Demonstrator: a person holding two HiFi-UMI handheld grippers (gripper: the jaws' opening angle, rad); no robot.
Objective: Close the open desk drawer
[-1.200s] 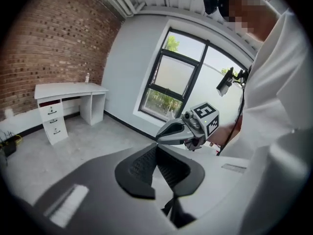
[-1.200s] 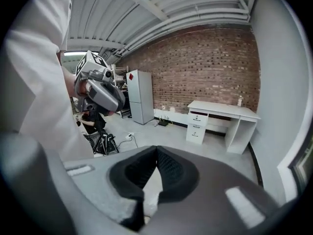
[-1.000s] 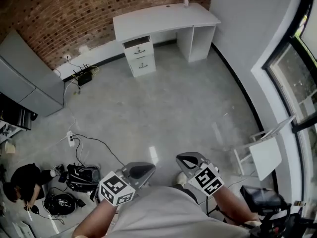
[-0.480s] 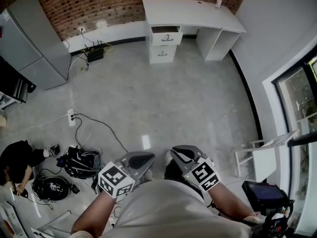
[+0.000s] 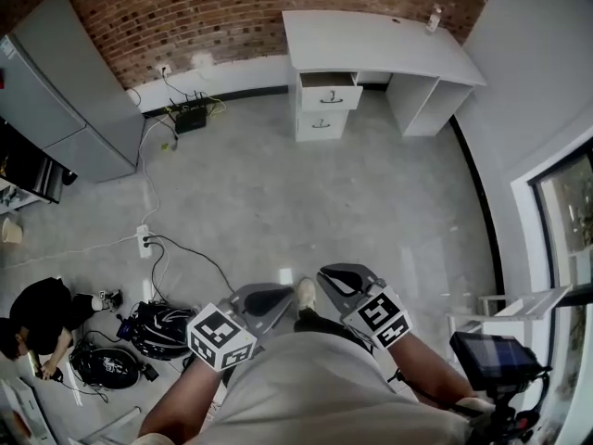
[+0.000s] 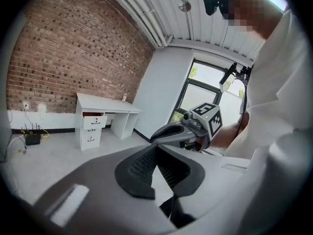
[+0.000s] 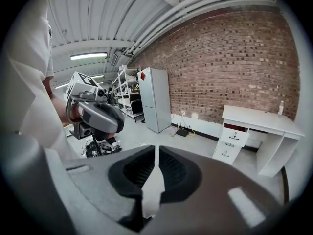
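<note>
The left claw and the right claw are held close to the body, side by side and a little apart. Both are pointed forward over the floor. In each claw's own view the two jaws are seen brought together, with only a thin slit left between the pads, and nothing is clamped.

The desk is found far ahead of the claws, against the brick wall, slightly to the right of the right claw. The drawer, the top one under the desk's left end, is drawn partly out toward the claws. Its front edge is seen forward of the lower drawer. It is well apart from both claws.

Between the claws and the drawer a wide strip of bare floor is seen. To the left of the left claw the room is narrowed by cables and bags, and a person is crouched farther left. A grey cabinet is placed far ahead and left, along the brick wall. To the right of the right claw the floor is bounded by a white wall with a dark base line, and a screen is found near that claw's right side. A bottle is seen at the far right end of the desk.
</note>
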